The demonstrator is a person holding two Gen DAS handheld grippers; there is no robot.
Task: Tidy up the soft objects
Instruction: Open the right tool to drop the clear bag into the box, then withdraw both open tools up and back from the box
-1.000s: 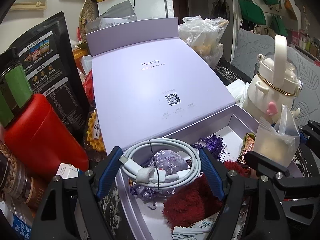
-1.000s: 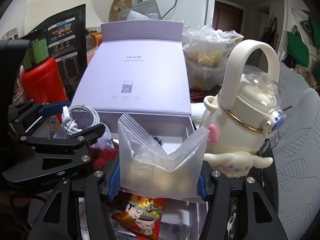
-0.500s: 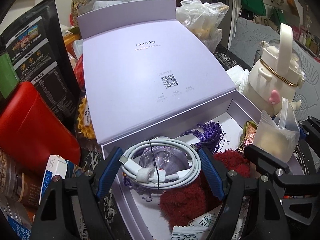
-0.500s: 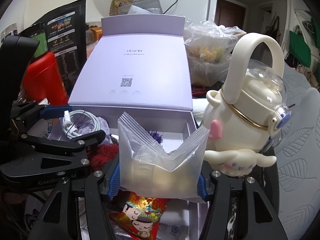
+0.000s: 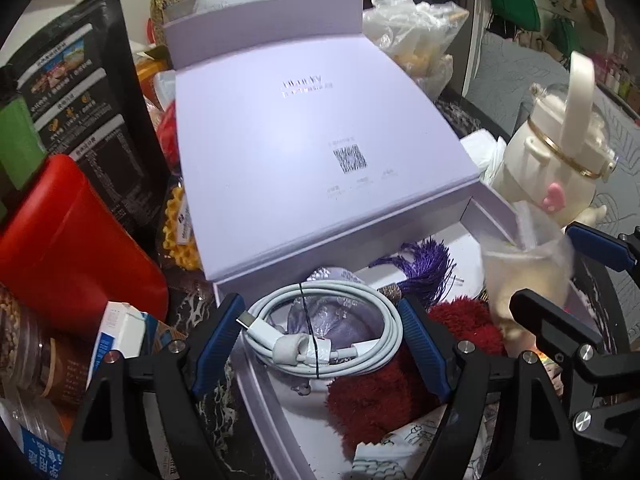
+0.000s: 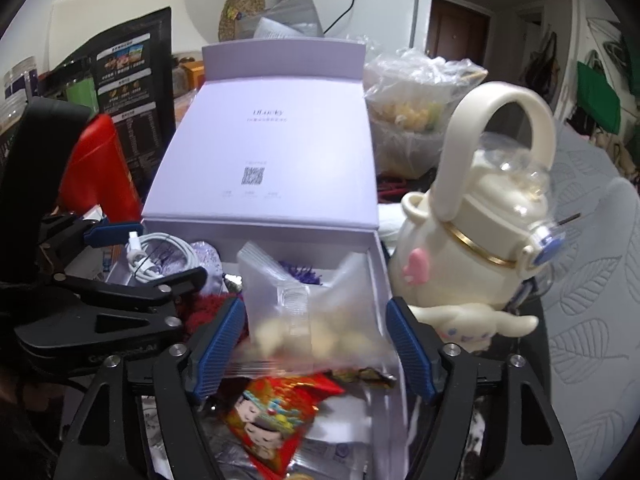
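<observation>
My left gripper [image 5: 320, 336] is shut on a coiled white cable [image 5: 320, 328] and holds it over the left end of the open lilac box [image 5: 496, 208]. The cable also shows in the right wrist view [image 6: 160, 256]. My right gripper [image 6: 314, 344] has opened; a clear bag [image 6: 316, 312] of pale contents is blurred between its spread jaws and dropping into the box [image 6: 380, 272]. The bag also shows in the left wrist view [image 5: 524, 264]. Inside lie a red fuzzy item [image 5: 384, 392], a purple tassel [image 5: 424, 264], a lilac pouch [image 5: 344, 320] and a red cartoon packet [image 6: 280, 412].
The box lid [image 5: 304, 148] leans back behind the box. A cream kettle-shaped bottle [image 6: 480, 248] stands right of it. A red canister [image 5: 68, 248], a black snack bag [image 5: 84, 108] and jars crowd the left. A plastic bag of food [image 6: 416, 112] sits behind.
My right gripper has opened and let go of the clear bag, which is falling into the box. Both grippers have moved forward over the box. The left still holds the cable.
</observation>
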